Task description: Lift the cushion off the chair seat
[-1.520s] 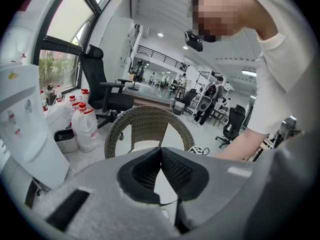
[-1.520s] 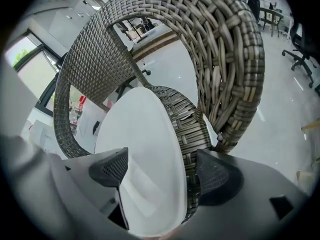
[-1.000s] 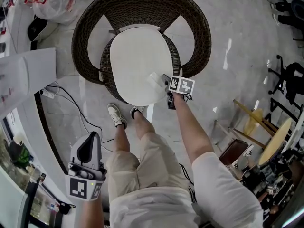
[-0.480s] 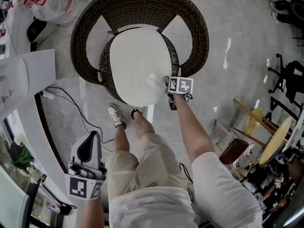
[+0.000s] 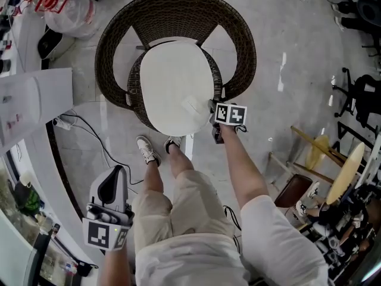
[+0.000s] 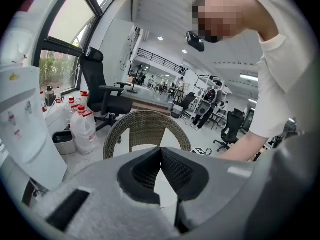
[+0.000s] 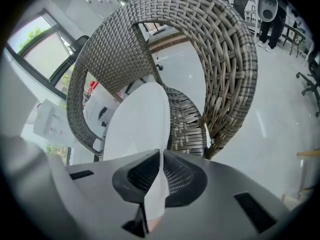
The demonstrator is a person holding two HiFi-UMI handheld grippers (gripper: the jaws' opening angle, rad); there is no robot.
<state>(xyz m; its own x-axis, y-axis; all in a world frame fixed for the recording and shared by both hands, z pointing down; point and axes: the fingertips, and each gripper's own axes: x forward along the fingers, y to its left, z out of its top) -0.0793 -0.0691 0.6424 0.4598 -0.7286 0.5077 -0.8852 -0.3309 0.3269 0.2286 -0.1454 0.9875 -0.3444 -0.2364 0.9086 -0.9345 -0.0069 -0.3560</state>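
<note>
A white oval cushion (image 5: 175, 85) lies on the seat of a dark wicker tub chair (image 5: 178, 11). My right gripper (image 5: 206, 105) is at the cushion's front right edge and points steeply down. Its jaws have just been closing and now stand shut on that edge. In the right gripper view (image 7: 160, 156) a thin fold of the cushion (image 7: 137, 126) stands between the pads, with the chair's woven back (image 7: 220, 49) behind it. My left gripper (image 5: 116, 173) hangs low beside the person's left leg, far from the chair. It (image 6: 161, 151) is shut, with nothing in it.
The person's feet (image 5: 146, 148) stand just in front of the chair. A white cabinet (image 5: 36, 94) and floor cables (image 5: 89, 130) are on the left, and a plastic bag (image 5: 65, 8) lies at the top left. Wooden folding furniture (image 5: 321, 154) and an office chair (image 5: 363, 100) stand on the right.
My right gripper has closed on the cushion's front right edge and risen slightly with it. The left gripper has stayed where it was.
</note>
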